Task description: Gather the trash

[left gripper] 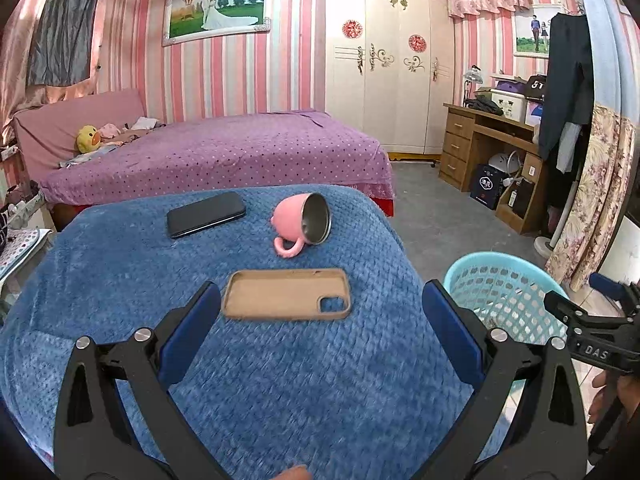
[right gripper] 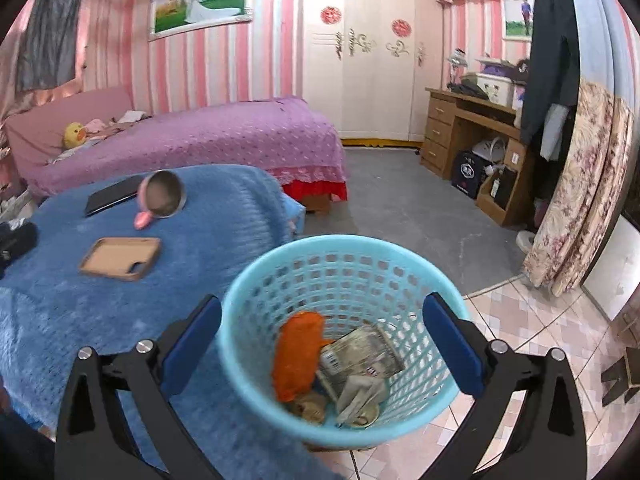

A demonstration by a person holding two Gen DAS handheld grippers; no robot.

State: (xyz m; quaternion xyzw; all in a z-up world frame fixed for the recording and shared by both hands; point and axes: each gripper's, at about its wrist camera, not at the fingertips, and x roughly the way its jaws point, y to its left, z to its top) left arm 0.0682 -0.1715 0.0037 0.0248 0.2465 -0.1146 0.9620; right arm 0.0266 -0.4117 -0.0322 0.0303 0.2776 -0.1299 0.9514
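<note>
Looking through left wrist view: my left gripper spread wide, empty, over blue blanket on table. Phone case just ahead: light, bendy, lies flat; I'd pinch long edge. Phone slick. Pink cup tipped on side, steel-lined, rigid, handle free. Right gripper body shows partial lettering "DAS".

Right wrist view: my right gripper spread, empty, above blue basket beside table. Inside: orange bag, crumpled paper, printed wrapper; all light, crushable. Wrapper barcode visible, text unreadable.
</note>
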